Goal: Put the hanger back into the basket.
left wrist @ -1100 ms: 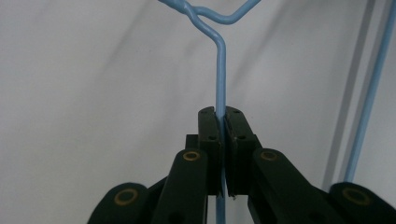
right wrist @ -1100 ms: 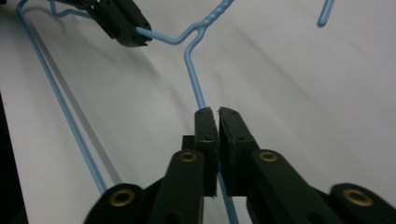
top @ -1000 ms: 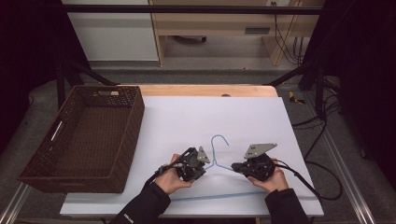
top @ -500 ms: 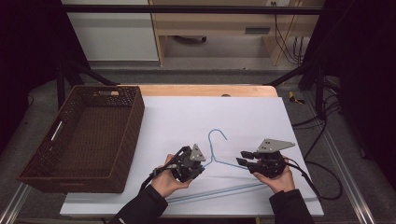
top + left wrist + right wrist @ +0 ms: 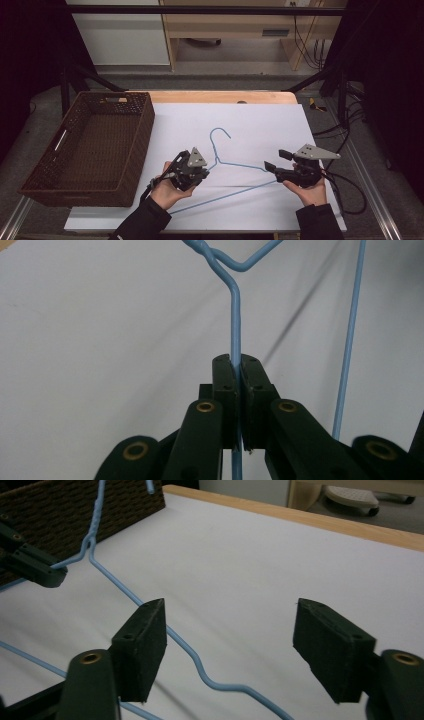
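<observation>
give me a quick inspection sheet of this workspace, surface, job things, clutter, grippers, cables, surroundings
surface: white table top with a wooden far edge, bare apart from the items below
job's things: blue wire hanger, one shoulder clamped, its hook toward the far side
clutter: brown wicker basket at the table's left, nothing seen inside
grippers: left gripper shut on the hanger's wire; right gripper has just been opening, jaws wide, with the wire running between them untouched
cables: black cable trailing from the right gripper; more on the floor at far right
surroundings: wooden furniture and dark frame bars beyond the table

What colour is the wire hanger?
Light blue. The hanger shows best in the left gripper view, pinched between black fingers.
</observation>
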### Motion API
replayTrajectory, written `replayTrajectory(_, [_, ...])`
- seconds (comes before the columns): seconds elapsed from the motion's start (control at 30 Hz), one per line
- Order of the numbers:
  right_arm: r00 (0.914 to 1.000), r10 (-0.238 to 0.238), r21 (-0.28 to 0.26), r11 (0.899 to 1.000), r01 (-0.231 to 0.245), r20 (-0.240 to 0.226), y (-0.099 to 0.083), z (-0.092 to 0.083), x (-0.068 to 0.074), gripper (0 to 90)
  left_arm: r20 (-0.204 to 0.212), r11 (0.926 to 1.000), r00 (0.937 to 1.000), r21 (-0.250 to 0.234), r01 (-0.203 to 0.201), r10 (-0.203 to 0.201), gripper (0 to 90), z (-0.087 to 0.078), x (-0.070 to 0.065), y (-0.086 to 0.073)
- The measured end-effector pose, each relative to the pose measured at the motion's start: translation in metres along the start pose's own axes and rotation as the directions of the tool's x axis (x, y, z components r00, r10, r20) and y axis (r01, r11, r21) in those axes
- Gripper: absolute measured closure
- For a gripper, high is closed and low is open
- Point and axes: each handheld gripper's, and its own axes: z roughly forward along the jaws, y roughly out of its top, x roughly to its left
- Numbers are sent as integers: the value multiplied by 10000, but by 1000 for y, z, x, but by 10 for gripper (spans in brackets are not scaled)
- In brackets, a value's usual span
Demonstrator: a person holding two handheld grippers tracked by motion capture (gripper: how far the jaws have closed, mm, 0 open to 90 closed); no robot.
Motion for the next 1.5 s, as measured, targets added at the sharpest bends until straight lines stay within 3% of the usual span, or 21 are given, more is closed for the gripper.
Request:
replayTrajectory(0.23, [9968, 373, -220, 9991, -358, 709, -2, -7, -9, 136, -528, 9996, 9982, -50, 293, -295, 871, -9, 11, -2])
replayTrajectory(0.4, [9938, 595, -230, 9981, -575, 940, -5, -12, -16, 111, -998, 9975, 9929, -341, 619, -650, 871, -22, 19, -2])
replayTrajectory(0.63, [9925, 538, -129, 9985, -527, 1100, -9, -14, -20, 81, -1416, 9921, 9845, -860, 916, -1032, 871, -37, 28, -2])
replayTrajectory(0.8, [9901, 522, 133, 9984, -544, 1301, -13, -11, -20, 46, -1622, 9886, 9808, -1213, 894, -1086, 871, -51, 33, 3])
replayTrajectory(0.87, [9894, 546, 130, 9983, -569, 1346, -14, -12, -20, 45, -1692, 9908, 9811, -1120, 756, -940, 871, -54, 34, 4])
replayTrajectory(0.93, [9888, 632, 40, 9979, -644, 1355, -16, -14, -22, 37, -1721, 9885, 9796, -1267, 827, -1040, 871, -56, 35, 5])
replayTrajectory(0.97, [9876, 686, -5, 9976, -692, 1413, -17, -14, -22, 37, -1746, 9914, 9806, -1111, 697, -885, 871, -59, 36, 6])
replayTrajectory(1.1, [9863, 806, -80, 9967, -803, 1440, -19, -18, -24, 32, -1808, 9889, 9789, -1304, 719, -950, 871, -66, 39, 9])
replayTrajectory(1.23, [9870, 730, -26, 9973, -733, 1433, -20, -17, -22, 32, -1914, 9888, 9776, -1359, 619, -875, 871, -73, 41, 14])
replayTrajectory(1.4, [9890, 738, -125, 9973, -728, 1285, -19, -16, -20, 41, -2316, 9885, 9697, -1446, 448, -778, 871, -89, 48, 27])
replayTrajectory(1.5, [9895, 694, -138, 9976, -682, 1271, -19, -16, -19, 40, -2305, 9878, 9698, -1487, 463, -801, 871, -94, 51, 30])
